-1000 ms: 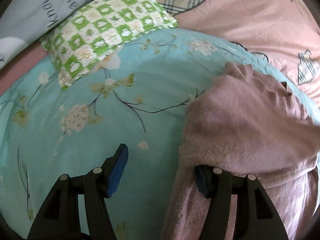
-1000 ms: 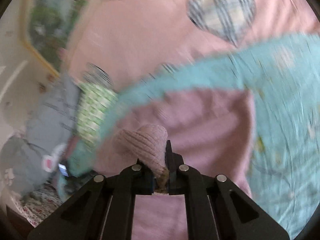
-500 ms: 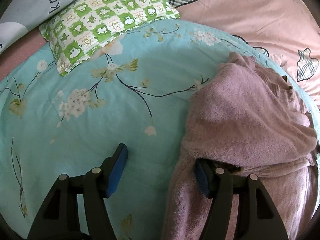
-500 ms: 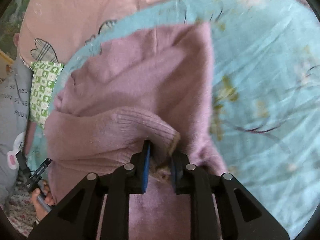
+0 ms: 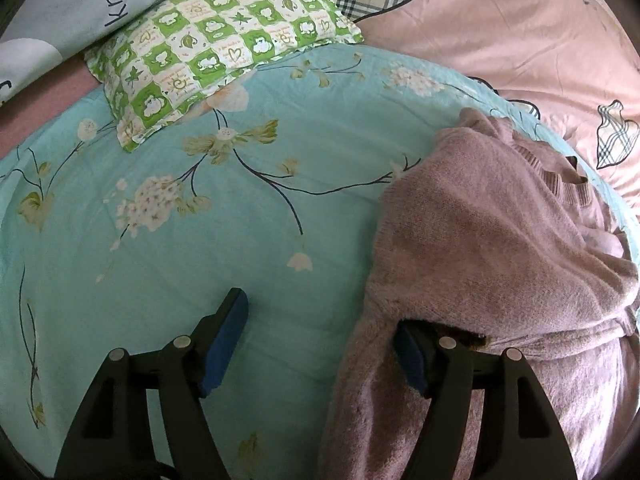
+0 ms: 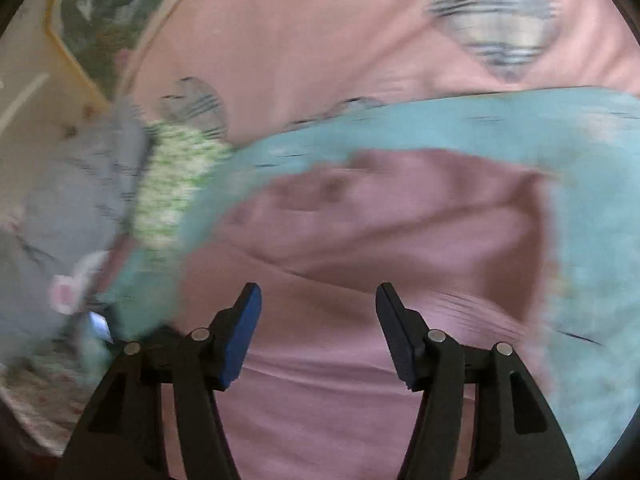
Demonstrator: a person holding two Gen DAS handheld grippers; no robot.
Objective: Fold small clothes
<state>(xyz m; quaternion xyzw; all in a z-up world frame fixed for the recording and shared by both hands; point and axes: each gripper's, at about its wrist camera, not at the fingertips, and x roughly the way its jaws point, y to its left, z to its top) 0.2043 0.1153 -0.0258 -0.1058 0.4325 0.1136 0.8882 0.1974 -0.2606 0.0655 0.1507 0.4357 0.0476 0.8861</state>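
A fuzzy mauve sweater lies on a turquoise floral sheet, at the right of the left wrist view, with a sleeve folded across its body. My left gripper is open; its right finger is tucked under the folded sweater edge, its left finger rests over bare sheet. In the blurred right wrist view the sweater spreads below my right gripper, which is open and empty just above it.
A green-and-white checked pillow and a grey printed pillow lie at the far left. A pink quilt with plaid patches lies beyond the sheet. The right wrist view shows a wall and bed edge at the far left.
My right gripper has opened and let go of the sweater cuff it held, and is swinging fast, blurring its view. My left gripper has stayed open with little movement.
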